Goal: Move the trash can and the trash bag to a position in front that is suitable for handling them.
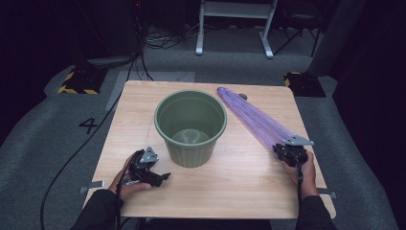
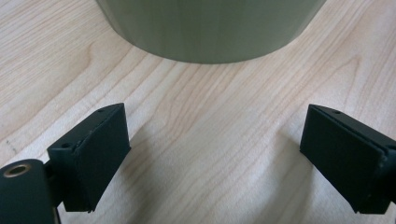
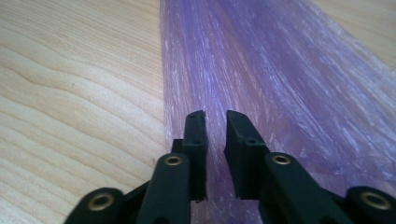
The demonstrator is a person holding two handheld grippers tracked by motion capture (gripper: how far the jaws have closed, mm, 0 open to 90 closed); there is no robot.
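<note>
High view: purple bundle (image 1: pixel 256 120) runs diagonally away from right gripper (image 1: pixel 287 152), jaws clamped on its near end.

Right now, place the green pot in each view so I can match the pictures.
High view: green pot stands upright at the table's middle, left of the purple bundle.
Left gripper view: its ribbed base fills the top edge, ahead of the open jaws.
Right gripper view: no pot here.
Shared landmark: the light wood tabletop.

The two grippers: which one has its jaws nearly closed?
The right gripper, over the purple strip. The left gripper stands wide open before the green pot.
</note>
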